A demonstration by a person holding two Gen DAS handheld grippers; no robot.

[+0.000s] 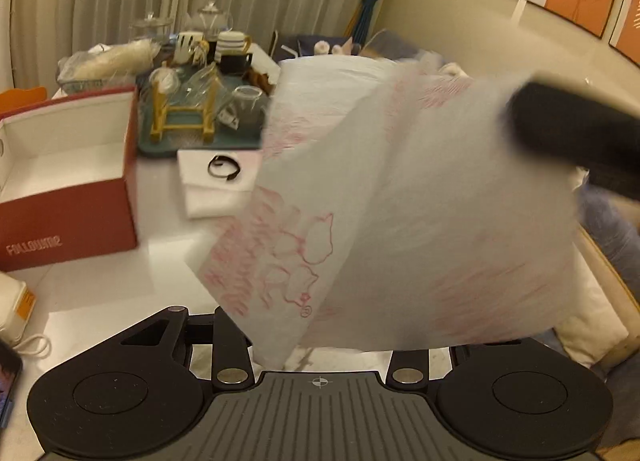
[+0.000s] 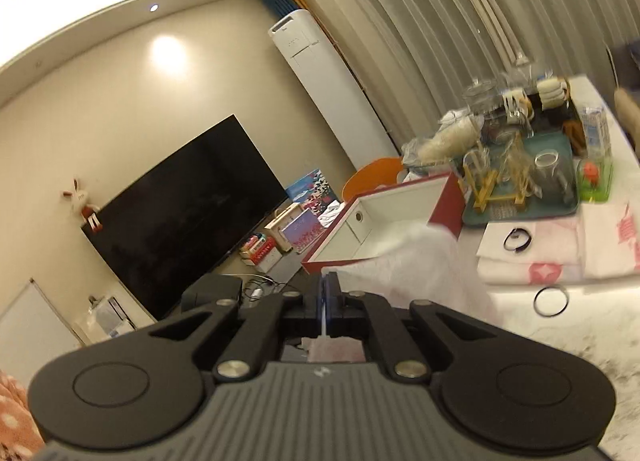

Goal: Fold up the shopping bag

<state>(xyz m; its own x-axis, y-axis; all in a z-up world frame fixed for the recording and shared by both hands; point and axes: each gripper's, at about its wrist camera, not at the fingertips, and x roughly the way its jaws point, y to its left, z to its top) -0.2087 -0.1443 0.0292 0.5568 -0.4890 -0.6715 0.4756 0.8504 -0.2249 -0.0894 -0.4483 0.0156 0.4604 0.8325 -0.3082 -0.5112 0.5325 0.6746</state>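
A white shopping bag (image 1: 400,201) with pink print hangs lifted in the air and fills the middle of the left wrist view. Its lower edge drops between the jaws of my left gripper (image 1: 320,325) and hides the fingertips; the linkage shows the jaws standing apart. My right gripper (image 1: 568,133) is the blurred black shape at the bag's upper right corner. In the right wrist view, my right gripper (image 2: 326,289) is shut on a thin edge of the bag (image 2: 420,261), which trails off to the right above the table.
On the white table (image 1: 100,301) stand an open red box (image 1: 68,181) and a teal tray (image 1: 200,145) crowded with glassware. Folded white bags (image 1: 216,185) lie by the tray with a black band on top. A black ring (image 2: 551,301) lies loose. A TV (image 2: 180,213) hangs on the far wall.
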